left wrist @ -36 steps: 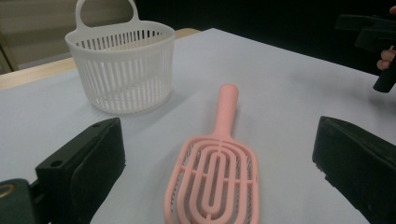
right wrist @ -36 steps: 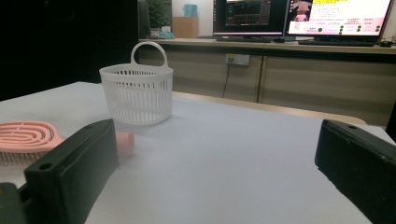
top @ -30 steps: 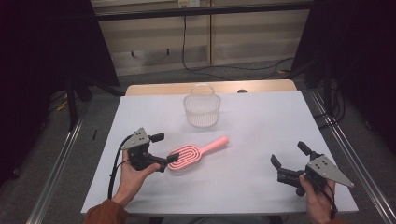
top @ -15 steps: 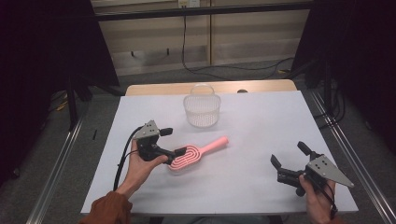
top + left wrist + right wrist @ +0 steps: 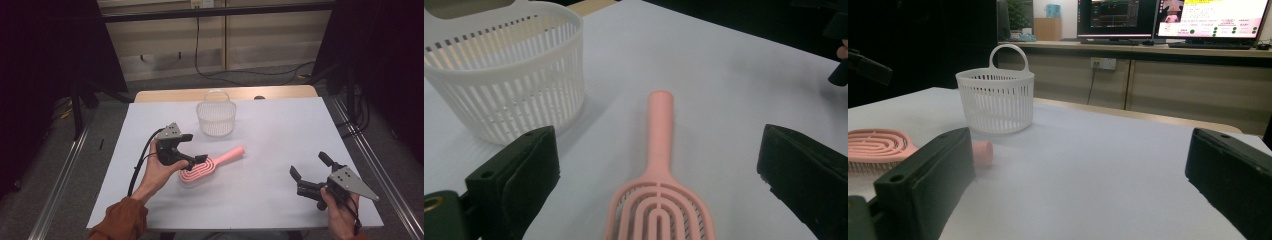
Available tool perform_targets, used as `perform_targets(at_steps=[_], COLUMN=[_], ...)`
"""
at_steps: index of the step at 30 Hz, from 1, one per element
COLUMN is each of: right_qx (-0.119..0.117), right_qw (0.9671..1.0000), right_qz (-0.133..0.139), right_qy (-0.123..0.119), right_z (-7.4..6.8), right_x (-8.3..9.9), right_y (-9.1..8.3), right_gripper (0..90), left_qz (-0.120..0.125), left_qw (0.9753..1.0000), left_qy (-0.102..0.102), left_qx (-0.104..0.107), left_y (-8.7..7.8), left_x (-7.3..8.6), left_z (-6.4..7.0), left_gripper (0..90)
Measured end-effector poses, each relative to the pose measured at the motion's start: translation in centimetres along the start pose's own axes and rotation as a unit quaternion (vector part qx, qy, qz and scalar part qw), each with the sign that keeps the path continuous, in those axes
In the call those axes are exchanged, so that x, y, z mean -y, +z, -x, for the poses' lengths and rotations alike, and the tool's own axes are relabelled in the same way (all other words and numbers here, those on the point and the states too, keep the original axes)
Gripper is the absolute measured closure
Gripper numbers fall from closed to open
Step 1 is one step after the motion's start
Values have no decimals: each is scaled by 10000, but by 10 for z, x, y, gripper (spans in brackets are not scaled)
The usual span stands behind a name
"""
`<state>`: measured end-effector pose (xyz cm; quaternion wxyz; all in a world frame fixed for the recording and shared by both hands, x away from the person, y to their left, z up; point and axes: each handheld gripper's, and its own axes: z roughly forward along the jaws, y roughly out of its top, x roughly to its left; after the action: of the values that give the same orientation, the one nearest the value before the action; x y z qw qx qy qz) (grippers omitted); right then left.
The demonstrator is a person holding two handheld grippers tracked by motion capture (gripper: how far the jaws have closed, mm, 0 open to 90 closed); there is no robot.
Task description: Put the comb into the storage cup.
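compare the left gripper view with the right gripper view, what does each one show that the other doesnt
Left gripper view alone: the vented head of the pink hairbrush lying between its open jaws, the handle pointing away, and a bit of the other gripper at the right edge.

Right gripper view alone: the white basket's loop handle, the lit monitors on the counter behind, and a wall outlet.

Both: the white slatted basket standing upright, the pink hairbrush, the white table, and two black jaws spread wide with nothing gripped.

Rust-orange knitted sleeve (image 5: 119, 221) on the left arm; both black two-jaw grippers, left (image 5: 191, 150) and right (image 5: 309, 172), carry grey triangular plates and black cables
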<state>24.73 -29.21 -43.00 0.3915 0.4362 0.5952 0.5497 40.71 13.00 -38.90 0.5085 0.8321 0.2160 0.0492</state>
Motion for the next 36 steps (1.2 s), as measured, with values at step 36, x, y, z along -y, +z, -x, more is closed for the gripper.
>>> perform_targets(at_steps=[36], right_qx=[-21], right_qw=[10000], right_qz=[-14], right_qy=[-32], right_z=[0], right_x=[0], right_y=[0], right_gripper=[0], left_qz=[-1658], left_qw=[9857], left_qy=[8], left_qx=[311], left_y=[33], left_x=[-27], left_z=[-4], left_gripper=[51])
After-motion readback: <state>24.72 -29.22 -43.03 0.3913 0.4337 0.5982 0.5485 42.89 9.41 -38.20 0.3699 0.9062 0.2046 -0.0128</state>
